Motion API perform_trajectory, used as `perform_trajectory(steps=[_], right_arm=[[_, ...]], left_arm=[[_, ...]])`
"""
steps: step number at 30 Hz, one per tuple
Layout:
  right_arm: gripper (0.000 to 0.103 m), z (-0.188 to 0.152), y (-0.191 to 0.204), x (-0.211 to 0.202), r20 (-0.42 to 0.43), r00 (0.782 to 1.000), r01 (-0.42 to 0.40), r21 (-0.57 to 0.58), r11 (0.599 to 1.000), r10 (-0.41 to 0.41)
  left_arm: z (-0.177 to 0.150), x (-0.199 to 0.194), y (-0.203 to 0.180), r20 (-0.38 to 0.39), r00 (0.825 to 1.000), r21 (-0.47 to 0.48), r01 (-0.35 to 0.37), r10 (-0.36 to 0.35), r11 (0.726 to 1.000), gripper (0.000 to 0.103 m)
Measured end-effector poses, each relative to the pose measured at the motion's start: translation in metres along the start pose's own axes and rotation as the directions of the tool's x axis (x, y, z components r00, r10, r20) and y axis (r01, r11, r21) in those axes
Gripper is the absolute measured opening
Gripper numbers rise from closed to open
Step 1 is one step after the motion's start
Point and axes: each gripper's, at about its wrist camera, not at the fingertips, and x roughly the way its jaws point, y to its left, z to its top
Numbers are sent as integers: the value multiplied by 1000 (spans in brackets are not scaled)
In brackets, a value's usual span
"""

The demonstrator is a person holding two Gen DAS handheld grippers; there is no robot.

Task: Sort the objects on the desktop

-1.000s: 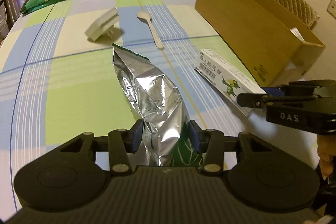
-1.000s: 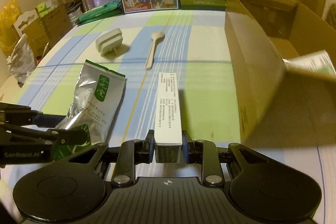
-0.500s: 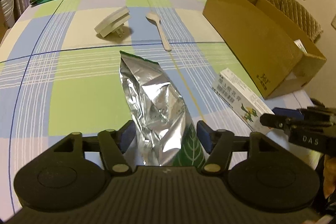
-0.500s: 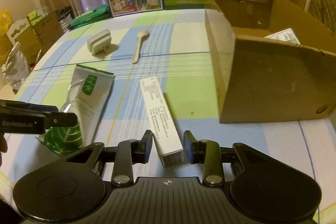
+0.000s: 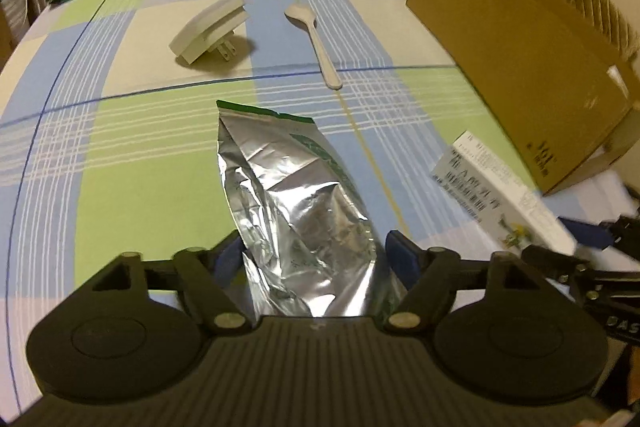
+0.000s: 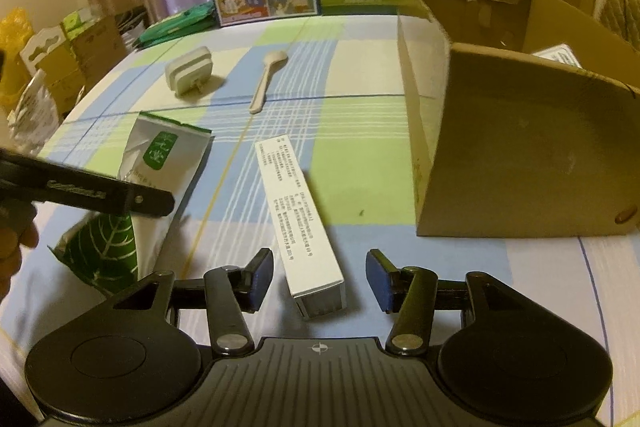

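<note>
Left claw (image 5: pixel 312 253) spread wide, foil pouch (image 5: pixel 296 203) lying between its fingers. Right claw (image 6: pixel 318 281) likewise agape around white carton (image 6: pixel 300 223). Both flat on worktop (image 6: pixel 360 155).

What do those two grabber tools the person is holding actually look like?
Both are matte black plastic. Each has a ribbed top plate, two round discs, silver screw heads and hinged link arms ending in dark blue finger pads. The left gripper carries pale lettering along its side; the right gripper shows the letters DAS. No cables or sleeves visible.

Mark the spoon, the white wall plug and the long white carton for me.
spoon (image 6: pixel 267 81): right wrist view, on the handle.
white wall plug (image 6: pixel 189 76): right wrist view, on its body.
long white carton (image 6: pixel 297 217): right wrist view, on the printed top face.
</note>
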Motion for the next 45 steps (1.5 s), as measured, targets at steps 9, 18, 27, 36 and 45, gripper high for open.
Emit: perform_trajectory(steps=[9, 18, 27, 36, 45], right_arm=[[23, 6, -14, -1, -38, 992, -110, 173, 979, 119], [34, 0, -24, -17, -27, 1000, -9, 148, 989, 13], [59, -6, -14, -11, 3, 999, 34, 8, 999, -34], [59, -1, 4, 5, -9, 1000, 3, -98, 995, -3], [59, 4, 4, 13, -47, 999, -25, -128, 991, 19]], left_arm=[[-7, -12, -9, -14, 999, 65, 49, -49, 997, 49], [-15, -18, -15, -14, 999, 82, 53, -52, 995, 49], [-13, -12, -12, -21, 999, 59, 49, -48, 997, 59], [-4, 0, -13, -50, 998, 76, 37, -33, 996, 64], [7, 10, -21, -182, 983, 218, 65, -25, 974, 69]])
